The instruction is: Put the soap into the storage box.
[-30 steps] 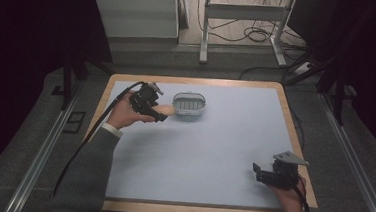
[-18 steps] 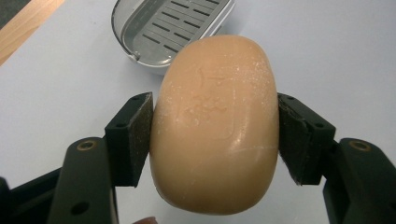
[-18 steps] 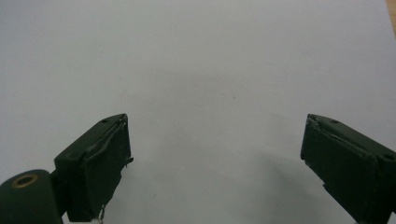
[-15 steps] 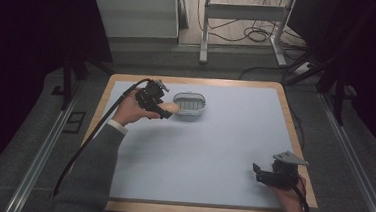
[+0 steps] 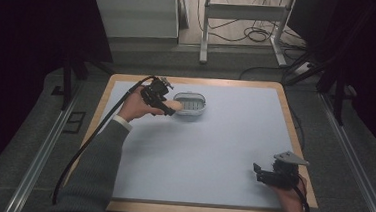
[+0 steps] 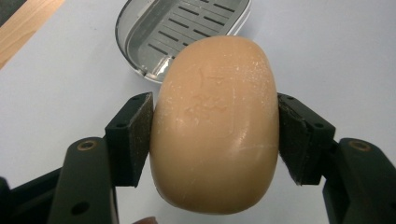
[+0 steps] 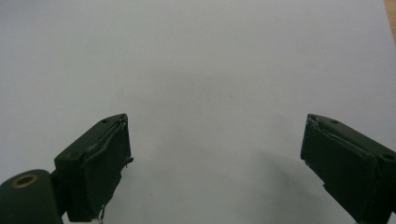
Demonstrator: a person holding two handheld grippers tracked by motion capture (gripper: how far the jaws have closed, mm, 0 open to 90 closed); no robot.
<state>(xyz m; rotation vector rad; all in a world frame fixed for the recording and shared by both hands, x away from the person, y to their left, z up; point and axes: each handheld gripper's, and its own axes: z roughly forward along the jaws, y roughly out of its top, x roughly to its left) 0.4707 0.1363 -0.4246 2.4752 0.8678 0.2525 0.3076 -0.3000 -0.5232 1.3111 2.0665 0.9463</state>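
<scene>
The left claw (image 5: 168, 107), clamped on a tan bar of soap (image 6: 215, 122), has edged from the table's near-left toward the grey slotted soap dish (image 5: 191, 105) over the past second and now hangs at the dish's left rim, the bar just short of the tray. In the left gripper view both pads (image 6: 139, 136) press the soap's flanks, with the dish's ribbed floor (image 6: 187, 28) lying open and unoccupied beyond it. By the look of it, the placing is close: a short carry over the rim and a release remain. The wooden edge of the table (image 5: 105, 100) runs left of the dish, with bare blue surface between them. Right of the dish the table lies open all the way to the right claw (image 5: 260, 173), resting far off near the front-right corner, its jaws spread wide on nothing.
</scene>
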